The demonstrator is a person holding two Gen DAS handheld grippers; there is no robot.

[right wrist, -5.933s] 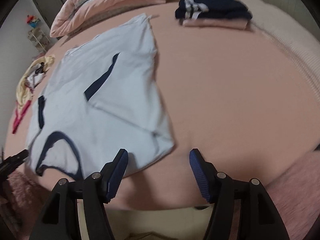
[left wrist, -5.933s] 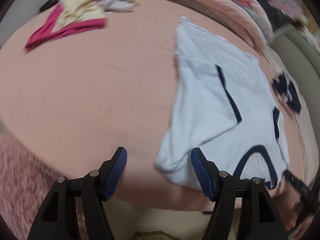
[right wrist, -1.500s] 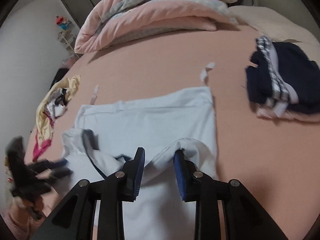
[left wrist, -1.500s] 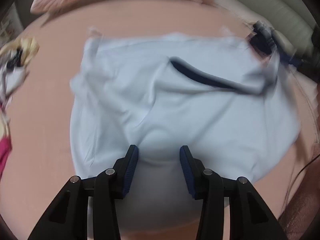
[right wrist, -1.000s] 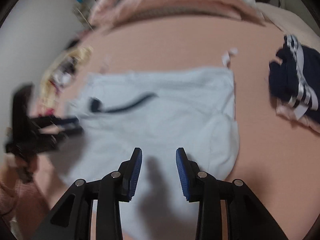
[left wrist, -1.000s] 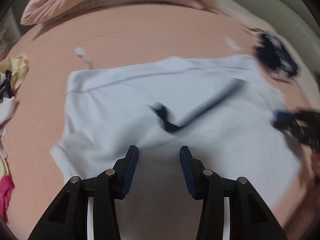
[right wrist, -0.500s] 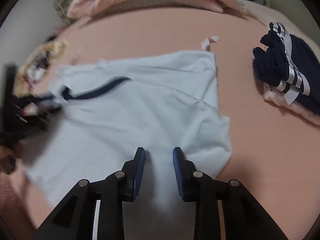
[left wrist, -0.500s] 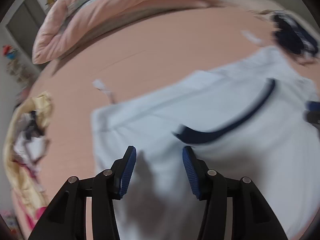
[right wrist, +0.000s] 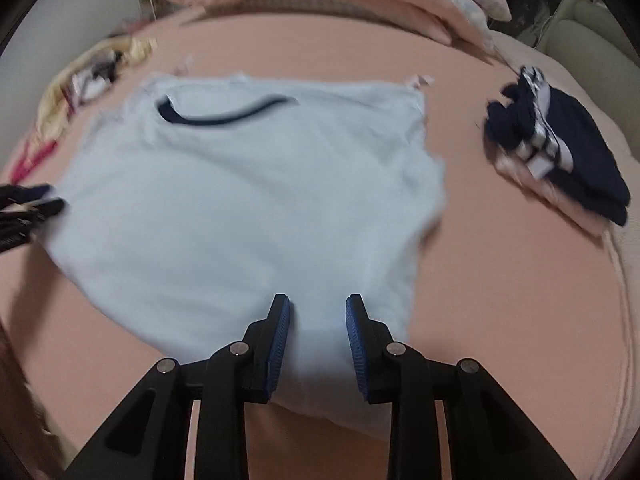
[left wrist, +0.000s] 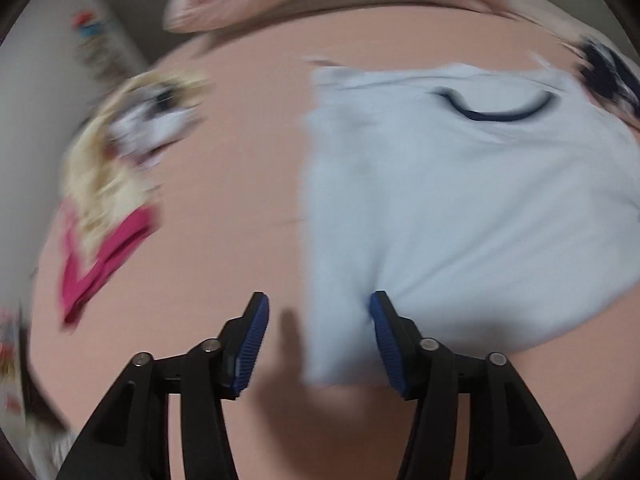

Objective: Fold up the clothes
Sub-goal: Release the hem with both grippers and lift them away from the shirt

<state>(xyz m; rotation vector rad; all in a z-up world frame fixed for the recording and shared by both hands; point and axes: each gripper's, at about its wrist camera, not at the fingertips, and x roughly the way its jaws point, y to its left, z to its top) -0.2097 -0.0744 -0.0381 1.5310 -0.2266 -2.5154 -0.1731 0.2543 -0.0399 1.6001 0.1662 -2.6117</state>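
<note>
Opening over the pale blue shirt's nine o'clock edge, the left tongs grip nothing — the right tongs straddle its hem, slightly apart, unclamped.

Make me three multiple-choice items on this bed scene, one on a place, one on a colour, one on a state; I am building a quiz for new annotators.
1. Seen from the right wrist, where does the folded navy pile lie?
A. to the right of the light blue shirt
B. on top of the shirt
C. left of the shirt

2. What colour is the trim on the shirt?
A. red
B. dark navy
C. yellow

3. How does the shirt lie on the pink bed?
A. rolled into a ball
B. hanging over the edge
C. spread flat

Key: 1 A, the pile sits apart on the sheet at the right. 2 B, a dark curved band crosses the pale cloth. 3 C, it lies flat on the bed.
</note>
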